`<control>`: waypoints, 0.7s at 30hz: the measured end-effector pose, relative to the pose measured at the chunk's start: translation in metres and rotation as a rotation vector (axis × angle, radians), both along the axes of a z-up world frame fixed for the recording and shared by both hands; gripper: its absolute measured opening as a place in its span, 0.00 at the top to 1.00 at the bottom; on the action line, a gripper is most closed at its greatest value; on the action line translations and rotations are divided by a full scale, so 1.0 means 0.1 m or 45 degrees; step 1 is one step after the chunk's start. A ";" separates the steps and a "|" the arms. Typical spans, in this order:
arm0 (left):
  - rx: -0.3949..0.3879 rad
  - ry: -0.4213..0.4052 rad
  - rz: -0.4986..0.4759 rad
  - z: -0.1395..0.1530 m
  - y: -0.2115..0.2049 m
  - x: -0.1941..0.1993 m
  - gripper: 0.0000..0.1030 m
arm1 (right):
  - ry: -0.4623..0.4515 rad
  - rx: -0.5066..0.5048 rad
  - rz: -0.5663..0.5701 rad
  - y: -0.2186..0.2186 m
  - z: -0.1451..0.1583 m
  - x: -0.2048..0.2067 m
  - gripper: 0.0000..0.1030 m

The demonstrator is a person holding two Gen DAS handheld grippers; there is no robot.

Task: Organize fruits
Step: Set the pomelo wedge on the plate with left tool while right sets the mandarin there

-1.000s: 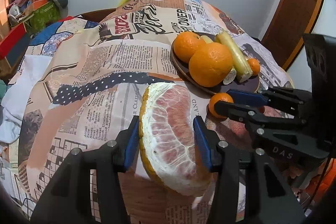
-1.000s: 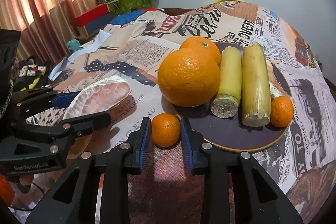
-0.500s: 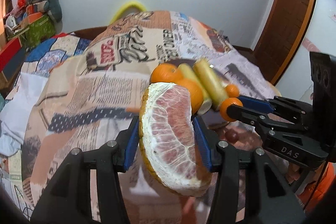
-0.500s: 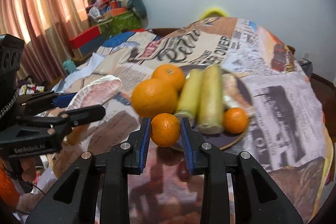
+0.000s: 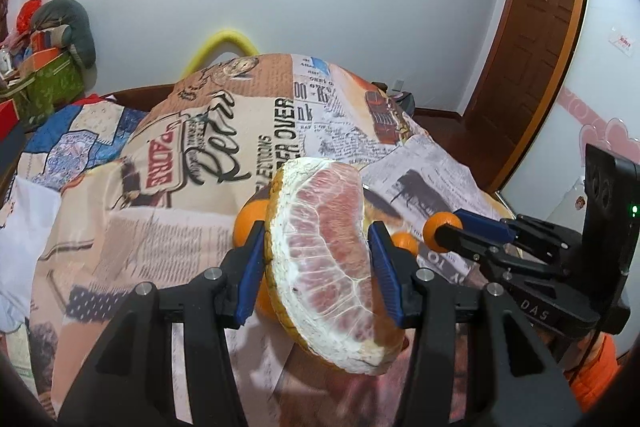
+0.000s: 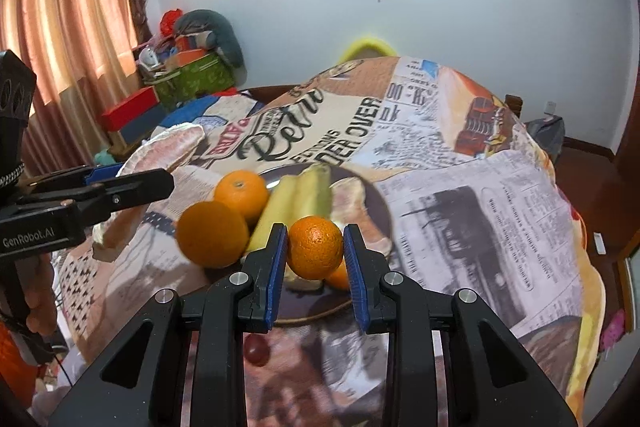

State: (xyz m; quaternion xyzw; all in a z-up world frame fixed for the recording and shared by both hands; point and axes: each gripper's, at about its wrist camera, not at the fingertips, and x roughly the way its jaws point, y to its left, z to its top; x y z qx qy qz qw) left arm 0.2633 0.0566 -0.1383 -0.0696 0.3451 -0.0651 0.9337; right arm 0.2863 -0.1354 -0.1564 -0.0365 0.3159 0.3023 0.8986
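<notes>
1. I am holding the left gripper (image 5: 318,267) clamped on a pomelo wedge (image 5: 328,251), its blue pads pressing both sides of the pink, peeled flesh; the wedge is hanging in the air above the newspaper-print tablecloth (image 5: 192,187), in front of the plate.
2. I am keeping the right gripper (image 6: 316,265) closed narrowly on one small mandarin (image 6: 315,253), which is sitting between the pads, lifted over the near rim of the dark plate (image 6: 378,211).
3. On the plate I am counting two large oranges (image 6: 213,234), two yellow-green sugarcane pieces (image 6: 304,195), one peeled pale fruit segment (image 6: 352,193) and one more small mandarin (image 6: 339,277), partly hidden behind the held one.
4. One small dark red fruit (image 6: 256,347), blurred, is lying on the cloth just in front of the plate.
5. A hand (image 6: 40,291) is showing at the left gripper's handle in the right wrist view.
</notes>
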 end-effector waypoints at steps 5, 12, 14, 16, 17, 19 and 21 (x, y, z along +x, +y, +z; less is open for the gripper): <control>-0.018 0.017 -0.016 -0.05 -0.10 0.26 0.51 | 0.019 0.002 0.007 0.00 -0.04 0.16 0.74; -0.010 0.069 -0.017 -0.21 -0.17 0.60 0.51 | 0.036 -0.011 0.030 0.06 -0.14 0.33 0.74; -0.006 0.091 -0.020 -0.27 -0.19 0.70 0.51 | 0.053 -0.015 0.038 0.09 -0.18 0.38 0.74; -0.007 0.110 -0.019 -0.33 -0.20 0.78 0.51 | 0.077 -0.010 0.050 0.10 -0.22 0.42 0.74; -0.011 0.120 -0.018 -0.36 -0.20 0.82 0.51 | 0.086 -0.009 0.055 0.11 -0.24 0.44 0.74; -0.029 0.146 -0.014 -0.41 -0.20 0.89 0.51 | 0.101 -0.019 0.066 0.14 -0.28 0.46 0.74; -0.042 0.162 -0.018 -0.45 -0.20 0.95 0.51 | 0.098 -0.027 0.074 0.15 -0.30 0.45 0.74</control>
